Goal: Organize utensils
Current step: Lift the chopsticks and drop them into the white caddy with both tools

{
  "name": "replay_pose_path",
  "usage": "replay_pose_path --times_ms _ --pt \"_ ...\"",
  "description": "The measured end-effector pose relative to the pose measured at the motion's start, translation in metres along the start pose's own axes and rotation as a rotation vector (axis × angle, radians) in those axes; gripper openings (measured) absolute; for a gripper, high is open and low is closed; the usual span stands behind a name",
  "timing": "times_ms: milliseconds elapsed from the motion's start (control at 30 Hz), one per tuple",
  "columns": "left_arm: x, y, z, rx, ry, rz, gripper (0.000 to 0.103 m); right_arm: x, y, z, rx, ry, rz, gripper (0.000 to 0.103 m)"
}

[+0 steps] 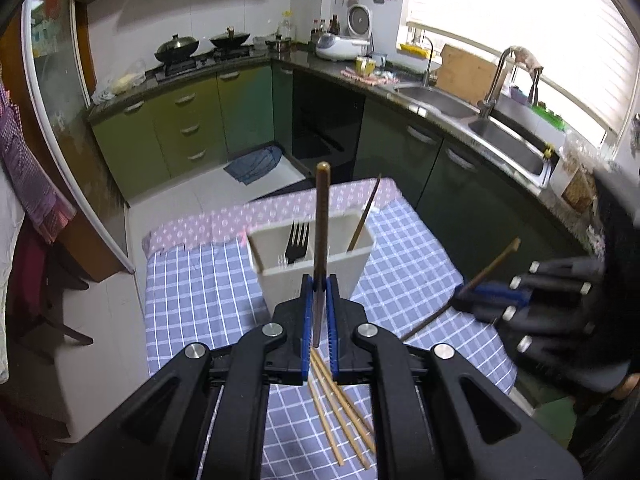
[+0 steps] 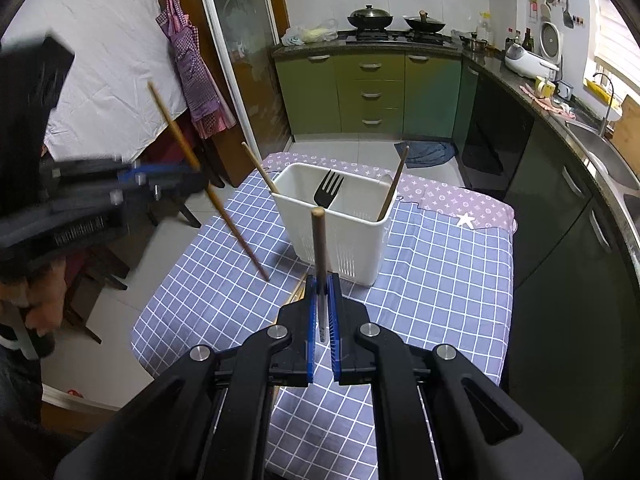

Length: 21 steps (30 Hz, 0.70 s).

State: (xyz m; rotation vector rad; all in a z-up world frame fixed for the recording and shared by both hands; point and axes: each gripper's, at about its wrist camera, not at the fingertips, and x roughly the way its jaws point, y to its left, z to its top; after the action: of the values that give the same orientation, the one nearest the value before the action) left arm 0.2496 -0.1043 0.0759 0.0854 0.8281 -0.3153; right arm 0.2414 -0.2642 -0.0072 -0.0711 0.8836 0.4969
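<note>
A white utensil caddy (image 1: 312, 268) (image 2: 340, 236) stands on the checked table. A black fork (image 1: 298, 240) (image 2: 328, 190) and a chopstick (image 1: 366, 216) (image 2: 394, 184) stand in it; in the right wrist view another chopstick (image 2: 260, 168) sticks up at its far left corner. My left gripper (image 1: 319, 284) is shut on a chopstick (image 1: 321, 216), upright just before the caddy. My right gripper (image 2: 322, 282) is shut on a chopstick (image 2: 319, 240), also upright near the caddy. Each gripper shows in the other view, the right one (image 1: 472, 292) and the left one (image 2: 192, 172). Several loose chopsticks (image 1: 340, 412) lie on the cloth under my left gripper.
The small table (image 1: 192, 288) (image 2: 440, 280) has a blue checked cloth and a pink patterned strip at the far edge. Green kitchen cabinets (image 1: 180, 128), a stove with woks (image 2: 370, 18) and a sink (image 1: 504, 136) surround it. A chair (image 2: 100, 264) stands at the table's left.
</note>
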Motion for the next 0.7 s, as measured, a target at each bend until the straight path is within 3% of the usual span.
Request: replay_pose_path --times_ms 300,433,700 --pt "-0.021 -0.004 0.056 -0.011 -0.113 0.046 0.007 0.004 -0.006 -0.003 0.003 0.015 0.002 0.007" --pt "-0.011 -0.001 0.074 -0.011 -0.152 0.113 0.007 0.004 -0.007 -0.005 0.005 0.019 0.002 0.007" --pt "0.055 0.014 0.07 -0.036 -0.046 0.151 0.007 -0.006 -0.011 -0.005 0.017 0.0 0.001 0.007"
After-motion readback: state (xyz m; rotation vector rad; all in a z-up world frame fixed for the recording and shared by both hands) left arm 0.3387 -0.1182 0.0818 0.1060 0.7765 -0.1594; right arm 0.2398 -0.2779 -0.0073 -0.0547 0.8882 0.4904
